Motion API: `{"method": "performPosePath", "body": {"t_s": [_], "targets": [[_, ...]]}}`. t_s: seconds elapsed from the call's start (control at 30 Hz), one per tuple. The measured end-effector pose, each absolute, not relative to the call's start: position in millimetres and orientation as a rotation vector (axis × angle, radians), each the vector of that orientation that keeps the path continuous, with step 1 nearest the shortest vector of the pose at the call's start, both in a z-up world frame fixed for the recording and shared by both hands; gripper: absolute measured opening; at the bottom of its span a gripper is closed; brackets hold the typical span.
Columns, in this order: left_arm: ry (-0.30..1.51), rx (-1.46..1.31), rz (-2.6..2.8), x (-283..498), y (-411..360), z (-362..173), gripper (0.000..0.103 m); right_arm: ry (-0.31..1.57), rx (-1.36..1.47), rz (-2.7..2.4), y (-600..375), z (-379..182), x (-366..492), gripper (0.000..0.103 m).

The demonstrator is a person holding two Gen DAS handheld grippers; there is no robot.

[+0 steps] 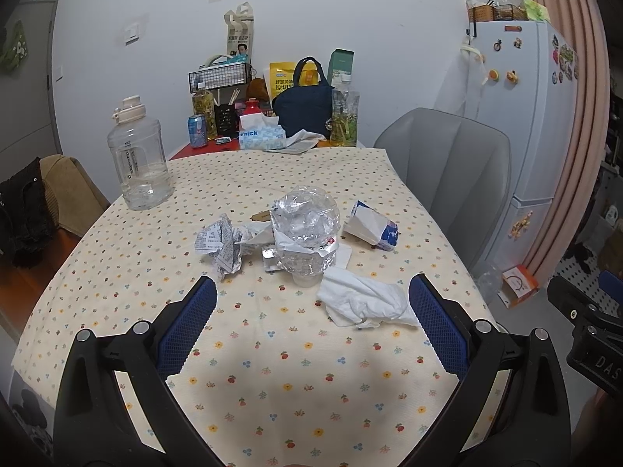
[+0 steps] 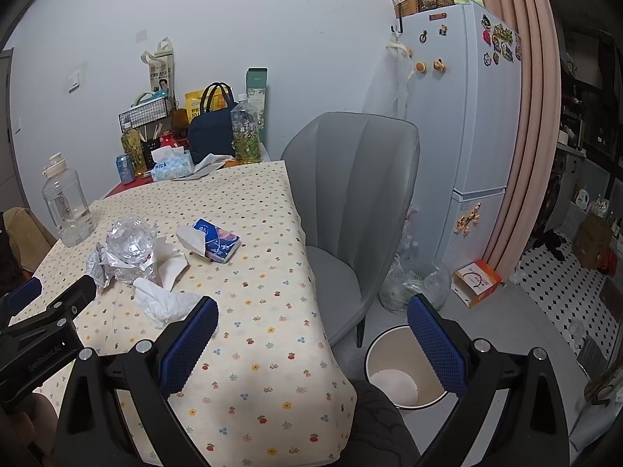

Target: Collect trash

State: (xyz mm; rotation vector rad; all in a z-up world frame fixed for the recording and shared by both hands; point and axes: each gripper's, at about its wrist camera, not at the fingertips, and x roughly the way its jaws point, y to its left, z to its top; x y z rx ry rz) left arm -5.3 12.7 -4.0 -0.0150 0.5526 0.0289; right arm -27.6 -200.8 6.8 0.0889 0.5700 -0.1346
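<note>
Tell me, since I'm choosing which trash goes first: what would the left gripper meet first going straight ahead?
Probably the crumpled white tissue, lying nearest between the open left gripper jaws; the crushed plastic bottle is behind it.

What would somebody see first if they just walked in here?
Probably the pile of trash in the middle of the flowery table: a crushed plastic bottle, crumpled paper to its left and a white tissue in front. Down on the floor beside the table stands a white bin.

Cream tablecloth (image 1: 272,369) with small flowers, white tissue (image 1: 366,303), clear crushed bottle (image 1: 305,229), blue-and-white pack (image 2: 214,241), grey chair (image 2: 358,202), white bin (image 2: 401,373), pink curtain (image 2: 510,97), blue finger pads (image 1: 187,327)
</note>
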Motion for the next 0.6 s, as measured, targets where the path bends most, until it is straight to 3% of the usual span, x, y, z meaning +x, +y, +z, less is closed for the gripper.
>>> {"method": "performPosePath", "body": {"t_s": [0.6], "targets": [[0.555,-0.037,0.039,-7,24,-6,0.098,0.582,0.079,-0.122,-197,5,-22,0.095]]}}
